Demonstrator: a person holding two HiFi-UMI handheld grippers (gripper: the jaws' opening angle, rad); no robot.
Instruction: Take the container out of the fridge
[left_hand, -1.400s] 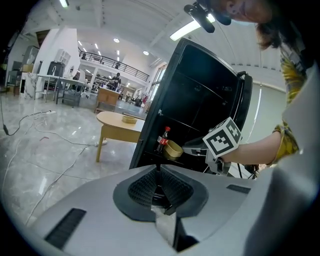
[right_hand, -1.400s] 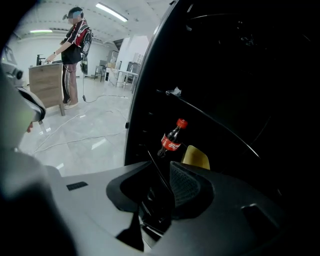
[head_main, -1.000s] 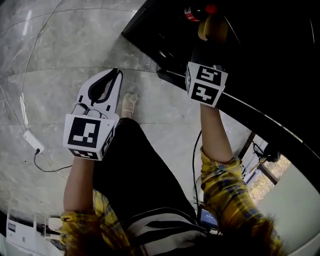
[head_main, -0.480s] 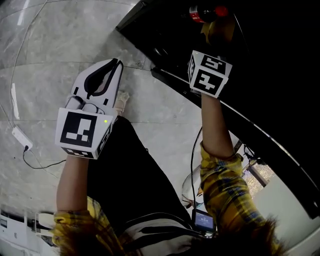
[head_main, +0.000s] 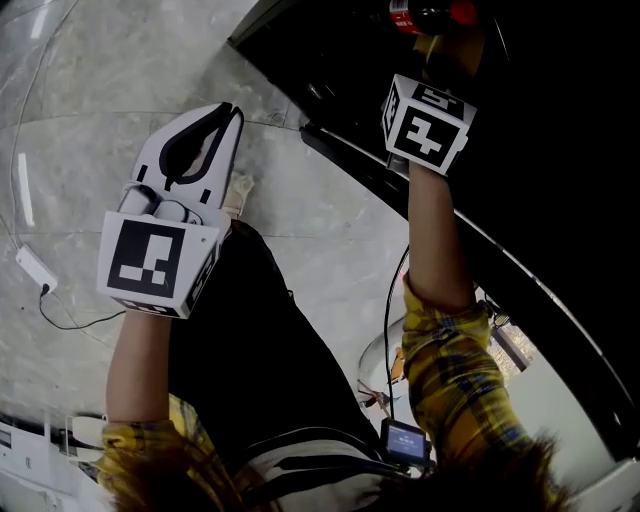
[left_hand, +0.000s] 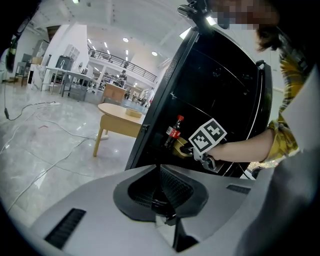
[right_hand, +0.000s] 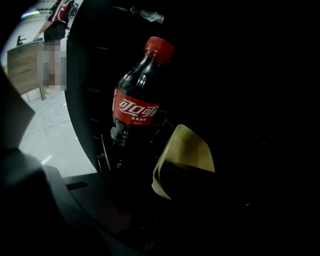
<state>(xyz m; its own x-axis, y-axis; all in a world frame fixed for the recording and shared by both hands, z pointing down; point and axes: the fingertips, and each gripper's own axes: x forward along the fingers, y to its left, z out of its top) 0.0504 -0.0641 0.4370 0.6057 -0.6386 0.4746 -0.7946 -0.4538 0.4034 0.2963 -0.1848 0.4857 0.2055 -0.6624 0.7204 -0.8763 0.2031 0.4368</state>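
Note:
A yellow container (right_hand: 187, 150) sits inside the dark black fridge (head_main: 560, 150), just right of an upright cola bottle (right_hand: 137, 100) with a red cap. My right gripper (right_hand: 160, 200) reaches into the fridge, and the container lies between its spread jaws; the dark hides any contact. In the head view only its marker cube (head_main: 428, 125) shows, below the container (head_main: 455, 48) and bottle (head_main: 430, 12). My left gripper (head_main: 235, 110) hangs shut and empty over the floor, left of the fridge. The left gripper view shows the right gripper (left_hand: 187, 150) at the container (left_hand: 182, 149).
The open fridge door edge (head_main: 330, 140) runs diagonally between my two arms. Cables (head_main: 20, 190) and a white power strip (head_main: 35, 268) lie on the grey marble floor at left. The person's foot (head_main: 237, 190) stands near the door. A wooden table (left_hand: 122, 117) stands beyond the fridge.
My right gripper has pushed deeper into the fridge, closing on the yellow container. The left gripper has stayed shut and drifted slightly up and left in the head view.

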